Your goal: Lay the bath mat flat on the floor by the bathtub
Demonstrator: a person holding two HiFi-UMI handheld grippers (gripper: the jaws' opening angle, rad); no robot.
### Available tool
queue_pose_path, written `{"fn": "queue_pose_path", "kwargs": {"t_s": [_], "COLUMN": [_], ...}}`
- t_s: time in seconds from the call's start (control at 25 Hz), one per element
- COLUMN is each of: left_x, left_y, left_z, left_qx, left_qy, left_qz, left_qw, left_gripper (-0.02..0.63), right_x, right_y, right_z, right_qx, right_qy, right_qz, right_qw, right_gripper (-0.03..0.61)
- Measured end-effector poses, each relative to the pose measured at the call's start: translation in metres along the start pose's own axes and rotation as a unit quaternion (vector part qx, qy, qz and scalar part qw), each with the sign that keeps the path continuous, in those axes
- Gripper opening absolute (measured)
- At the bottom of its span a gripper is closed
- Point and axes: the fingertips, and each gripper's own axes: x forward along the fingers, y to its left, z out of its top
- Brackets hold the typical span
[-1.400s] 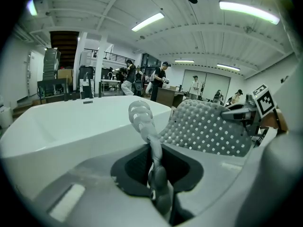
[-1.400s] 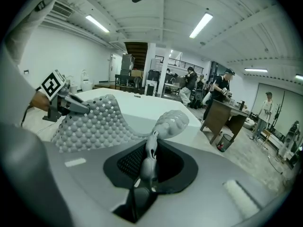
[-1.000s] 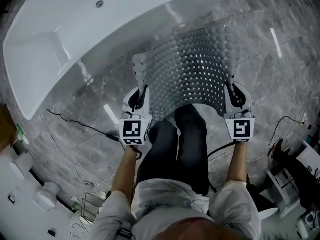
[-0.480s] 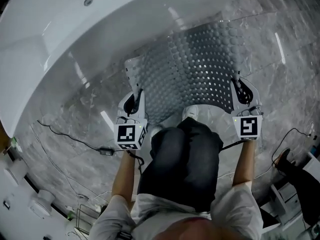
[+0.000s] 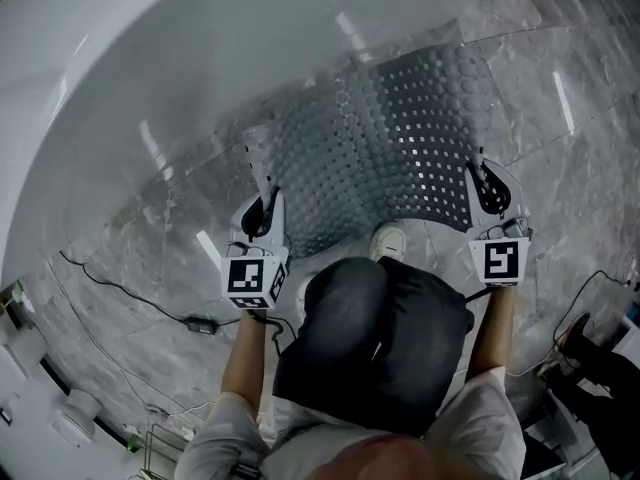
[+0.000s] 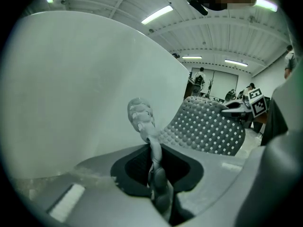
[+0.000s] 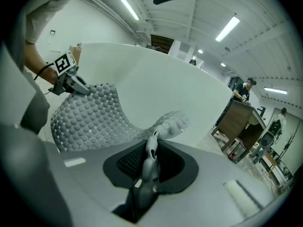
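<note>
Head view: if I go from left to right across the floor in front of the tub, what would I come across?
Black adapter on its cable → left gripper → bath mat, pinched by both grippers → right gripper.

No words or numbers seem legible; only patterned square markers (image 5: 247, 276) show.

Head view: overhead, facing steeply down past the knees (image 5: 380, 318) onto bath mat (image 5: 400, 148) and bathtub (image 5: 150, 58). Left, right gripper views: low, very near the mat edge, facing the tub wall. Shared: mat, tub; floor (image 5: 570, 128) probably too.
</note>
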Motion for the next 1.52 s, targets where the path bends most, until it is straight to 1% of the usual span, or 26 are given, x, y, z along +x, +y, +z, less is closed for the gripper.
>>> {"fn": "queue_pose_path", "kwargs": {"t_s": [0.2, 0.32, 0.64, 0.84, 1.12, 1.36, 1.52], "left_x": [0.01, 0.01, 0.009, 0.011, 0.017, 0.025, 0.032], "left_y": [0.01, 0.013, 0.028, 0.039, 0.042, 0.043, 0.047], "left_z": [-0.019, -0.03, -0.043, -0.049, -0.059, -0.07, -0.08], "left_qx": [-0.002, -0.006, -0.009, -0.003, -0.005, -0.004, -0.005], "left_qy": [-0.003, -0.001, -0.003, 0.001, 0.014, 0.02, 0.027], "left_qz": [0.003, 0.004, 0.009, 0.008, 0.007, 0.011, 0.018], "left_qw": [1.0, 1.0, 0.9999, 1.0, 0.9999, 0.9997, 0.9995], "left_gripper": [0.053, 0.052, 0.054, 0.054, 0.055, 0.055, 0.055], "right_x": [0.013, 0.016, 0.022, 0.026, 0.032, 0.045, 0.063], "right_y": [0.008, 0.015, 0.023, 0.028, 0.028, 0.032, 0.038], "right_z": [-0.016, -0.022, -0.021, -0.02, -0.029, -0.038, -0.042], "right_qx": [-0.003, -0.019, -0.026, -0.046, -0.039, -0.022, -0.026], "right_qy": [-0.007, -0.014, -0.022, -0.024, -0.004, -0.005, -0.019], "right_qz": [-0.005, -0.004, -0.009, -0.008, -0.009, -0.003, 0.007], "right_qw": [1.0, 1.0, 0.999, 0.999, 0.999, 1.0, 0.999], "right_gripper": [0.064, 0.064, 0.066, 0.067, 0.069, 0.069, 0.069]}}
